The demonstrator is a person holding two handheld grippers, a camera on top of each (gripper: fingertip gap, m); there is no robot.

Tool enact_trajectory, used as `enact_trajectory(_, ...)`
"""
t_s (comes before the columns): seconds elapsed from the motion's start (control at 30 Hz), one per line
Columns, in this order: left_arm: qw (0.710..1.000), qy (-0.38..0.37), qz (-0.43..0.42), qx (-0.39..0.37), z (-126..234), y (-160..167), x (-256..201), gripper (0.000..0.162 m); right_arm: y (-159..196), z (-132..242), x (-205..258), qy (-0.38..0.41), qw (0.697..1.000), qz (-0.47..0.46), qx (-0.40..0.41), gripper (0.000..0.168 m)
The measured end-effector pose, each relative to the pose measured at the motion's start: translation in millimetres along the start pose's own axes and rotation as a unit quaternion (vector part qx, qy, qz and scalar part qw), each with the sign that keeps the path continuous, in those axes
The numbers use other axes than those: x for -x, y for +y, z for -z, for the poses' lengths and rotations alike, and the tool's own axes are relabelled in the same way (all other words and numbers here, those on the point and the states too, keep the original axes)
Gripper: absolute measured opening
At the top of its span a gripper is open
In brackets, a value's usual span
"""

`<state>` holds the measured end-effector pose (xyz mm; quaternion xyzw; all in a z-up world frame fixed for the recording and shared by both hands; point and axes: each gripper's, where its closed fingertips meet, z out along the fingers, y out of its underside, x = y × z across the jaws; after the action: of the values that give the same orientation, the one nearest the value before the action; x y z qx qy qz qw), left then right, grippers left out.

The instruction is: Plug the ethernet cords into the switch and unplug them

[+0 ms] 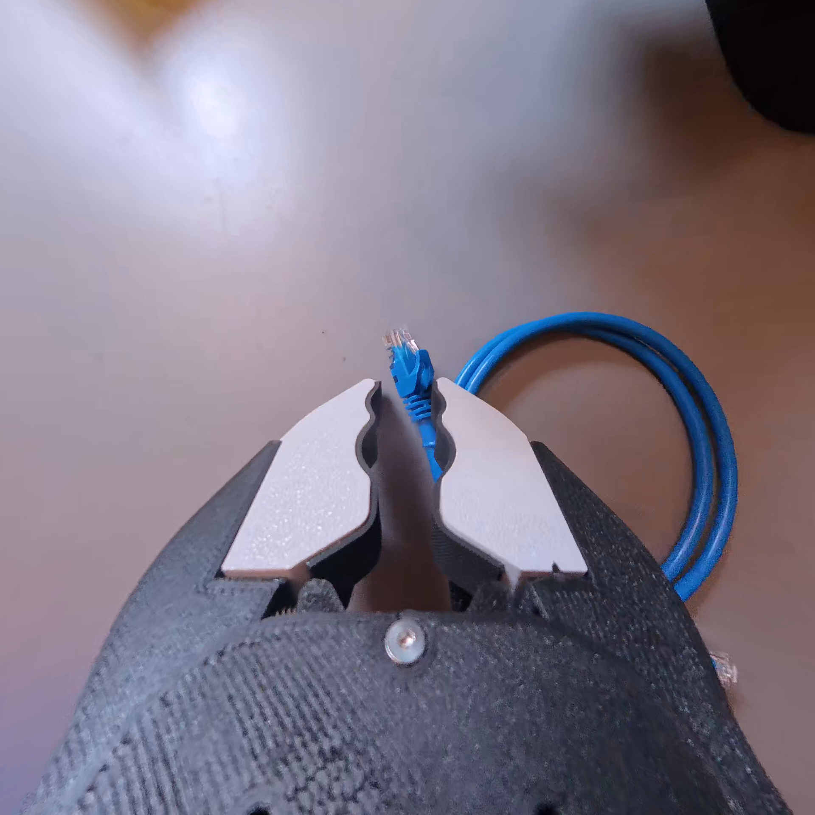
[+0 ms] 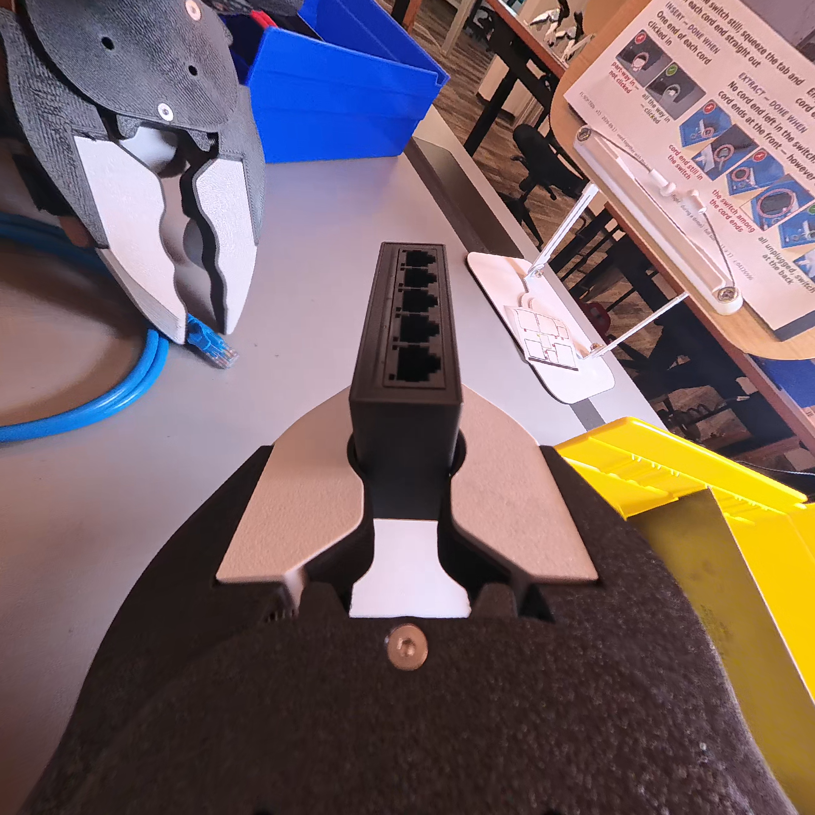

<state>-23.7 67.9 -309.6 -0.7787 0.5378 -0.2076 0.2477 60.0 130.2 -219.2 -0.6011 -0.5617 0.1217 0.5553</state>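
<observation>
A black switch [image 2: 408, 335] with a row of several empty ports facing up is held lengthwise between my right gripper's [image 2: 405, 441] pale fingers, which are shut on its near end. A blue ethernet cord [image 1: 705, 419] lies looped on the grey table [image 1: 220, 308]. One of its plugs [image 1: 408, 361] sits between the fingertips of my left gripper [image 1: 408, 386], against the right finger, with a gap to the left finger. The jaws stand partly open around it. In the right wrist view, the left gripper [image 2: 205, 330] points down at the table left of the switch, plug [image 2: 211, 346] at its tips. The cord's other plug [image 1: 723, 674] shows by the gripper body.
Blue bins [image 2: 344, 101] stand at the back of the table. A yellow bin [image 2: 705, 551] is close on the right. A white stand [image 2: 551, 335] holding an instruction sheet [image 2: 727, 132] sits near the table's right edge. A dark object [image 1: 772, 66] is at the far right. Spacing between my two grippers at the tips: around 15 cm.
</observation>
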Motion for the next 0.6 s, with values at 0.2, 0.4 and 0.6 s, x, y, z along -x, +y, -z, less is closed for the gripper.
enact_trajectory(0.2,1.0,0.006,-0.018,-0.023,-1.8,-1.2,0.8,0.016,0.3,-1.4,4.3,-0.004,1.0,0.007,0.002,0.029)
enact_trajectory(0.4,0.992,0.096,0.027,-0.079,14.8,-18.5,-8.8,0.014,-2.2,0.3,8.5,0.0,0.999,0.051,-0.004,0.029)
enact_trajectory(0.6,0.972,0.166,0.077,-0.151,41.8,-38.6,-15.6,0.013,-4.9,-1.8,18.7,-0.002,0.995,0.104,-0.004,0.029)
